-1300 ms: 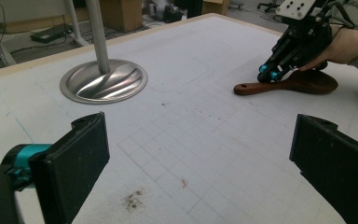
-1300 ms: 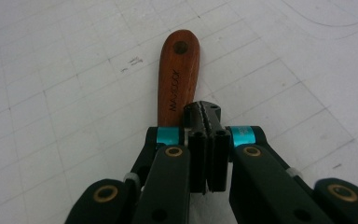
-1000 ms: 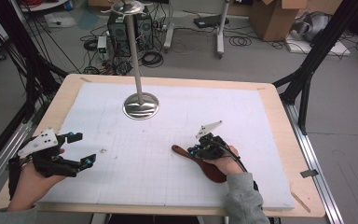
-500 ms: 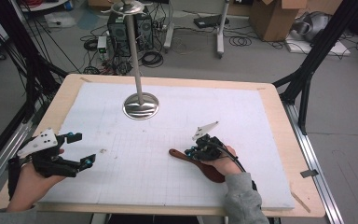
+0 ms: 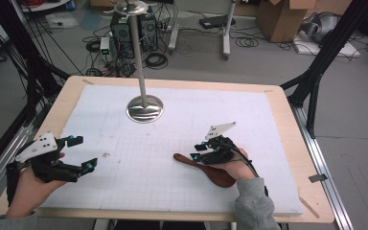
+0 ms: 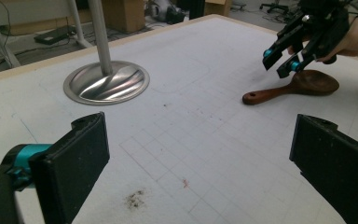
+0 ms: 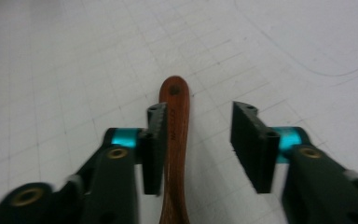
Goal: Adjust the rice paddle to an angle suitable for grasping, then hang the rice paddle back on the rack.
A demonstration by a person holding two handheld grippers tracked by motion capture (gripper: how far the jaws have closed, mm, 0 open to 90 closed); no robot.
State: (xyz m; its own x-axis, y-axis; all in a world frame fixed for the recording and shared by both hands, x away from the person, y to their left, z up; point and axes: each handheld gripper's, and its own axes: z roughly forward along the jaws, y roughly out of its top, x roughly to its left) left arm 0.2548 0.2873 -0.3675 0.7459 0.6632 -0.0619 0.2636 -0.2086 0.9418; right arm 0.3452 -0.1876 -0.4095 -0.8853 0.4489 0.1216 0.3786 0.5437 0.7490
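A dark reddish-brown wooden spoon (image 5: 206,167) is laid flat on the white gridded mat (image 5: 172,201) that covers the wooden table (image 5: 287,124), near the front right part of it. It is judged to be light, rigid and smooth from its finish, so a slip is possible if it is pinched on the rounded bowl; the slim handle is the better place to be taken hold of, somewhere along its middle. Its long axis is set roughly across the table in the high view, with the handle end pointed left, toward the mat's centre, and the bowl lying at the right under the person's hand. The right gripper (image 7: 204,140) is held just over the handle, and its jaws have just been opening: they are now spread, with the handle lying between them, close against one pad and clear of the other. The left gripper (image 6: 200,158) is held wide apart near the left edge, with nothing between its jaws. A polished metal stand with a round base (image 5: 144,108) is placed well apart, farther back.
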